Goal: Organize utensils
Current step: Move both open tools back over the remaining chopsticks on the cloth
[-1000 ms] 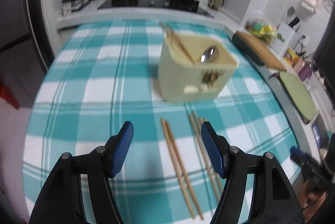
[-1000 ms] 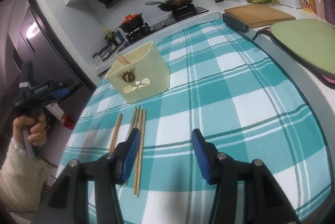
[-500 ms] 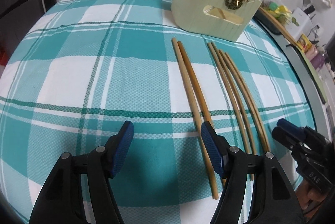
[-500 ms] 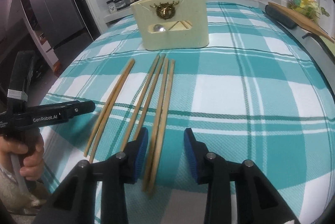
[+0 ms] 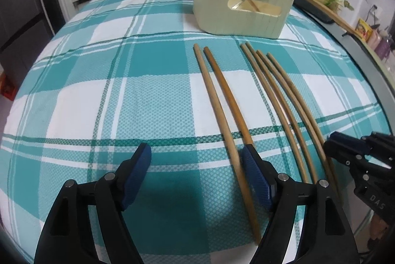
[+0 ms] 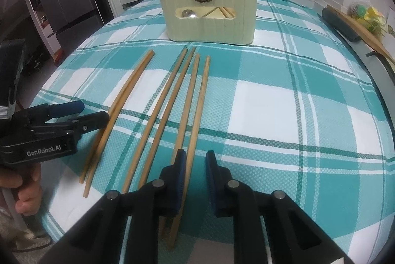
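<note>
Right claw (image 6: 193, 172) closing astride the rightmost chopsticks (image 6: 197, 101), pads not yet pressing. Left claw (image 5: 197, 172) opening, one chopstick of the left pair (image 5: 217, 101) between its jaws. Holder (image 6: 209, 14) ahead on the table (image 6: 296, 103).

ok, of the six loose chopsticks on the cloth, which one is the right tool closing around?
The rightmost chopstick of the group of four, farthest from the separate pair. It alone runs between the closing jaws of the right tool; the others lie outside them.
</note>
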`<state>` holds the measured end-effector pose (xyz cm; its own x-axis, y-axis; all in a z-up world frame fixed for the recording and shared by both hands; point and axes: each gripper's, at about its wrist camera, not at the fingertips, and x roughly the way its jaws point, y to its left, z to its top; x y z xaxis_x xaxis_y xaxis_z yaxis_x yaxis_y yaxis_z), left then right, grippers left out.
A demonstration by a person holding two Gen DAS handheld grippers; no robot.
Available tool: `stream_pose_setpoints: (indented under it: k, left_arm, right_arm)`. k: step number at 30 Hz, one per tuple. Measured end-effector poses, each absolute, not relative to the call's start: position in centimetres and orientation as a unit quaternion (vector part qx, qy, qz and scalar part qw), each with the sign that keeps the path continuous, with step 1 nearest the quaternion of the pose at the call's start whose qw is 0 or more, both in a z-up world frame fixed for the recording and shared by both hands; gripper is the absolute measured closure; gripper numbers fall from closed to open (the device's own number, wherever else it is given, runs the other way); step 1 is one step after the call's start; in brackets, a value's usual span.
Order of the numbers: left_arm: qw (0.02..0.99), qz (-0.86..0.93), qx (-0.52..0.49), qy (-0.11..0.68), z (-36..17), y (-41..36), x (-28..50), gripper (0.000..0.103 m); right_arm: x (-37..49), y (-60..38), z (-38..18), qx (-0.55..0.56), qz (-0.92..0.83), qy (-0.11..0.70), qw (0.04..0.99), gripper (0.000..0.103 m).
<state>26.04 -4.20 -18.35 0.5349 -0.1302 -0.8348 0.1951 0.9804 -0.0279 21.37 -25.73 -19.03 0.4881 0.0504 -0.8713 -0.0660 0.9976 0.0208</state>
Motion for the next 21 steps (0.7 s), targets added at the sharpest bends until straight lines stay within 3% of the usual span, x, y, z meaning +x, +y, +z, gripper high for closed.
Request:
stream_pose_setpoints:
  k: [14,21]
  left_arm:
    - [0.865,-0.104,0.055,0.489,-18.4,-3.2,29.7,0.016]
    - [0.850,-0.101,0.055,0.513,-18.2,-2.9,35.2,0.024]
  right_arm:
    - [24.4,-25.1,-19.6,-0.070,0.038,0.525,0.847,0.089]
    - [28.9,-24.4,-19.9,-0.097,0.062,0.543,0.832,0.089]
